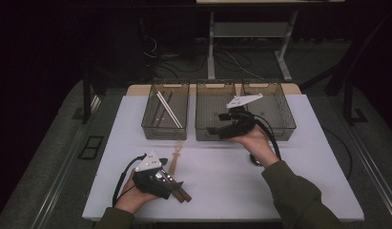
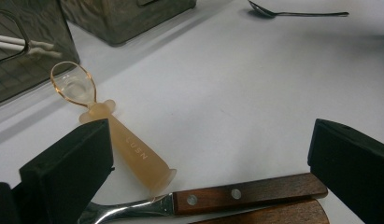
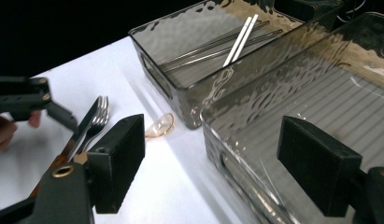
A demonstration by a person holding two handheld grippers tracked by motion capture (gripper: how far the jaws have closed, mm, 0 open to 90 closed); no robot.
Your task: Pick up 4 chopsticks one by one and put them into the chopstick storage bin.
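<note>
White table (image 1: 289,181), three bins behind | left gripper (image 2: 208,154) fingers wide open over wooden-handled cutlery (image 2: 245,193) | right gripper (image 1: 217,125) fingers open, empty, at middle bin (image 1: 209,136) | sorting cutlery; next: close on one handle.

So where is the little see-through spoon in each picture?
High view: the clear spoon lies on the white table, below the left bin.
Left gripper view: upper left, beside the left jaw.
Right gripper view: its bowl peeks out, middle left.
Shared landmark: the left bin.

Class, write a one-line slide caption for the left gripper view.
Open jaws over a wood-handled knife beside a clear spoon on the white table.
</note>
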